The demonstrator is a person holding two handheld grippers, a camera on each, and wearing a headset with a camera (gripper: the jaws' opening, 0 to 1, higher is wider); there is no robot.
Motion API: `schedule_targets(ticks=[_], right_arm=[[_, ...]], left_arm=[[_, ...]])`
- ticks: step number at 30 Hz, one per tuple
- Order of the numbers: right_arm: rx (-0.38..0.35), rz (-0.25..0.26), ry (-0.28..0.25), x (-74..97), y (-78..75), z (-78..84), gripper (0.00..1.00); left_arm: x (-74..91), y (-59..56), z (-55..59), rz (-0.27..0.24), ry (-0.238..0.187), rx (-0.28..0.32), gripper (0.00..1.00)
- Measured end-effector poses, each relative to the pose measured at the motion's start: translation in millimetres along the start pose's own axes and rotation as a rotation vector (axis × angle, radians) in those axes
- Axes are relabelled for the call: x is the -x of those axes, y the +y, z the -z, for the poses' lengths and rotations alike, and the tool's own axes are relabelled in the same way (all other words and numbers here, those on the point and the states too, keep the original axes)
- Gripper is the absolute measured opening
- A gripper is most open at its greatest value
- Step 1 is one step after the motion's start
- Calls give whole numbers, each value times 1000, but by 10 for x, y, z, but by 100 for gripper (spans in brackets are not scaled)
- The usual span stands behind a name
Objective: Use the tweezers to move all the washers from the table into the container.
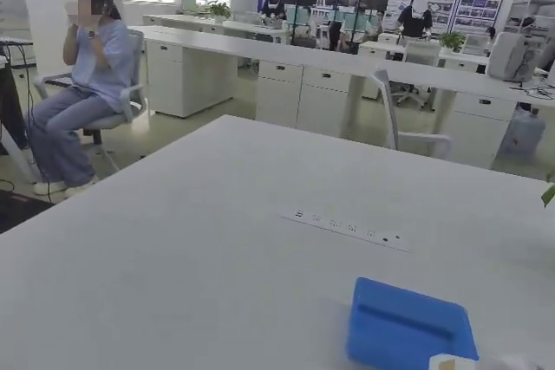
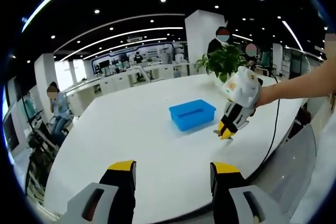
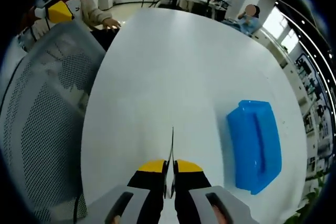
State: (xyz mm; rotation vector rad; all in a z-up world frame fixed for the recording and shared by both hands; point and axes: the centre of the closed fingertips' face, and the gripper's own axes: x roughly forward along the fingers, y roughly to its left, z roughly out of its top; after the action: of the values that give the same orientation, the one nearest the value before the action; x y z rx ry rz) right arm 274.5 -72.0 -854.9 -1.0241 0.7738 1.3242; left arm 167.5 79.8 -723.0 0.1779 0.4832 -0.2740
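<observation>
White and broad, the surface (image 1: 217, 240) carries a blue rectangular container (image 3: 254, 145), which in the head view lies near the close edge, toward the person's right. A grey mesh chair (image 3: 47, 108) stands against the surface's edge. The left gripper (image 2: 172, 174) hangs over that edge with its yellow-tipped jaws spread wide and nothing between them. The right gripper (image 3: 169, 167) hovers above the surface just beside the container, jaws pressed together on slim metal tweezers (image 3: 171, 148). Their joined tips point forward over bare surface, apart from the container.
</observation>
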Motion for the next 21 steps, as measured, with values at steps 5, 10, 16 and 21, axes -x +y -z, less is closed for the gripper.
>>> schedule_targets(ticks=[5,10,16,21], right_arm=[[89,-18,36,-159,19,-19,2],[151,-61,54,-265,100,-55,2],[182,-65,59,-329,123,-69,3],[87,-17,10,-237,53,-97,8]], left_arm=[[4,1,33,2,14,-7,58],[-31,-18,60,8,26,-4,60],[-60,-54,44,15,29,-17,60],[-101,-73,21,26,31,-33,61]])
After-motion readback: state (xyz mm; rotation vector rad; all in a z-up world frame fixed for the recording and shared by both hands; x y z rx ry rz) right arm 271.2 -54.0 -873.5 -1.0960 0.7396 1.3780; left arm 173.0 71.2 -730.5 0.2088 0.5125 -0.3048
